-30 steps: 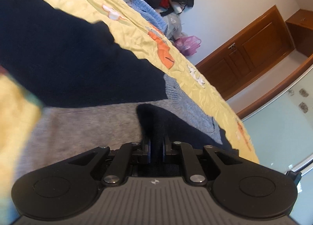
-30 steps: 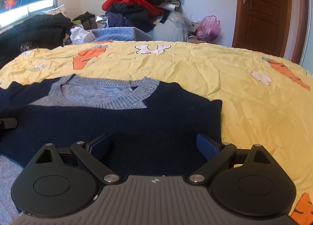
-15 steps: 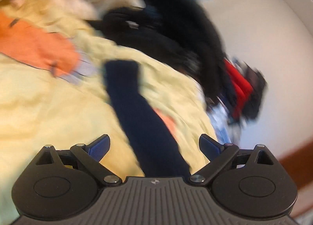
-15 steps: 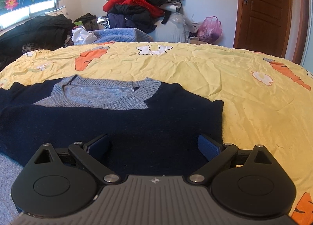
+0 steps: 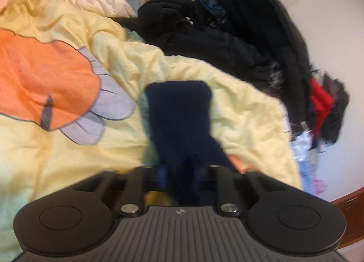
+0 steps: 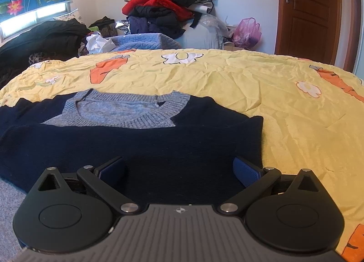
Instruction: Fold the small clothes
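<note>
The small navy knit sweater with the grey ribbed collar (image 6: pixel 136 139) lies flat on the yellow carrot-print bedspread (image 6: pixel 250 84), one sleeve already folded across the chest. The left gripper (image 5: pixel 179 171) has its fingers pinched around the other dark navy sleeve (image 5: pixel 179 111) out on the left side. The right gripper (image 6: pixel 179 168) hovers over the body, fingers spread wide, holding nothing. My worry is the knit is thick and slippery — a thin pinch could let the sleeve slide out mid-swing, or dragging it could pull the unpinned body crooked.
</note>
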